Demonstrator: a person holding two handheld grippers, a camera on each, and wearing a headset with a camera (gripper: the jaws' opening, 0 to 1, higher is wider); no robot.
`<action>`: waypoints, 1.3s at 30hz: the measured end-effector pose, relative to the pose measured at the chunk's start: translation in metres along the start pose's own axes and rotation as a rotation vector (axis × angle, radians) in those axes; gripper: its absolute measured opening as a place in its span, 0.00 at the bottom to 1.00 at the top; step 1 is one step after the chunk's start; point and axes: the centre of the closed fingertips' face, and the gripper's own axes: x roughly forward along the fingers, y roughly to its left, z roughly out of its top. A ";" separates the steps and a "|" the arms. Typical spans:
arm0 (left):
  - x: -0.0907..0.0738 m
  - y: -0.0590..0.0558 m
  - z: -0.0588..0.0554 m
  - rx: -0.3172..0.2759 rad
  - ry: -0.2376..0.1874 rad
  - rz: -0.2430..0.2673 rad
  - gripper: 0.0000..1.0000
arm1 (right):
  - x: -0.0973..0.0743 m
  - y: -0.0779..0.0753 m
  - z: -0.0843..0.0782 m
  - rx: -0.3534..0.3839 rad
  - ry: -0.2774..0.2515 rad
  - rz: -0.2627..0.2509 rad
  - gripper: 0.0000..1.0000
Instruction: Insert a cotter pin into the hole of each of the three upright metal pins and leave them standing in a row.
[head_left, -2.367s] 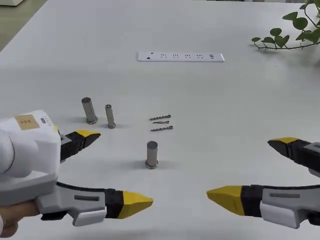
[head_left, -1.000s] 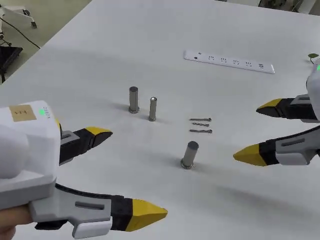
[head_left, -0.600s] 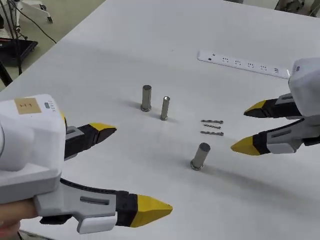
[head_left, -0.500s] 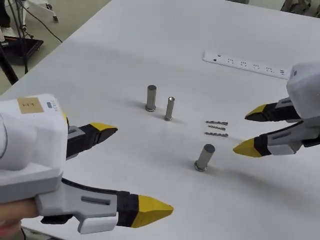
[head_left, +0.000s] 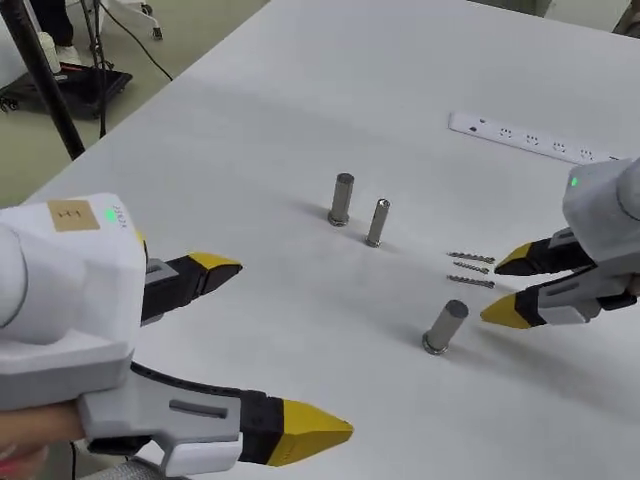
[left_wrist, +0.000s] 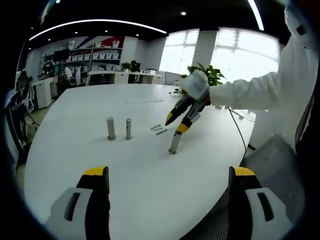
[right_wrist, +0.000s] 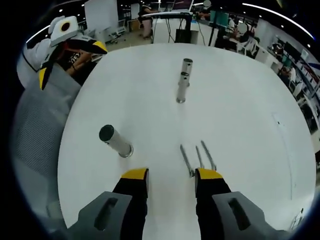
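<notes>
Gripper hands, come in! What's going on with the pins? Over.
Left gripper open, held back. Right gripper open, tips at the three cotter pins lying on the table. Metal pins standing, none pinned yet. Nothing blocking.

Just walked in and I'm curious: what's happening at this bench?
A person holds a two-jaw tool in each hand over a white table. The right tool, open, hovers by three cotter pins lying flat. The left tool, open, holds nothing. Three metal pins stand upright, none pinned yet.
</notes>
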 end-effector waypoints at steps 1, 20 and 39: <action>0.000 0.000 0.000 0.000 0.002 0.000 0.99 | 0.001 -0.001 0.000 0.001 0.004 -0.001 0.33; -0.009 0.011 -0.004 -0.024 -0.004 0.050 0.99 | 0.013 -0.010 0.003 -0.004 0.056 0.064 0.14; -0.008 0.009 -0.008 -0.025 0.005 0.044 0.97 | 0.018 -0.022 -0.002 -0.068 0.119 0.066 0.08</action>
